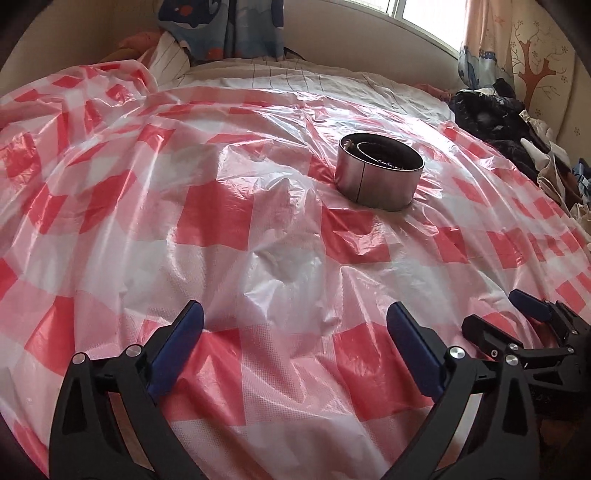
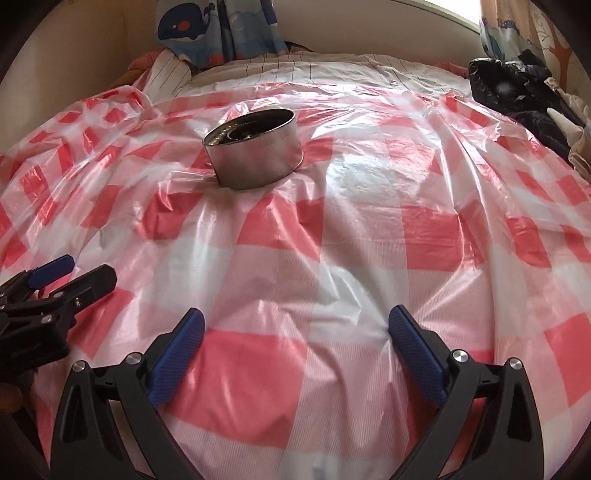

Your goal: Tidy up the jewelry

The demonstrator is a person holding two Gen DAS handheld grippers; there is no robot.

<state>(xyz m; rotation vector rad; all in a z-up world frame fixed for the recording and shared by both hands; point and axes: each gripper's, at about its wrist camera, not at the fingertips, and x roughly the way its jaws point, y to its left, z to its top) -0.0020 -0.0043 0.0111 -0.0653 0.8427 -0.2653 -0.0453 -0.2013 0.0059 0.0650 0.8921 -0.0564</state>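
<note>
While both my left fingers (image 1: 295, 350) and right fingers (image 2: 295, 354) stand wide and empty, the tin (image 1: 378, 171) holding the jewelry sits well ahead on the plastic sheet (image 1: 221, 240); the soft bed could tip it if nudged.

Tin (image 1: 378, 173) on sheet (image 1: 258, 236) spread over bed (image 1: 295, 75), jewelry (image 1: 373, 157) inside tin, clothes pile (image 1: 498, 122) at 2 o'clock of tin, curtain (image 1: 229, 26) at 11 o'clock behind, window (image 1: 424, 14) at 1 o'clock.
</note>
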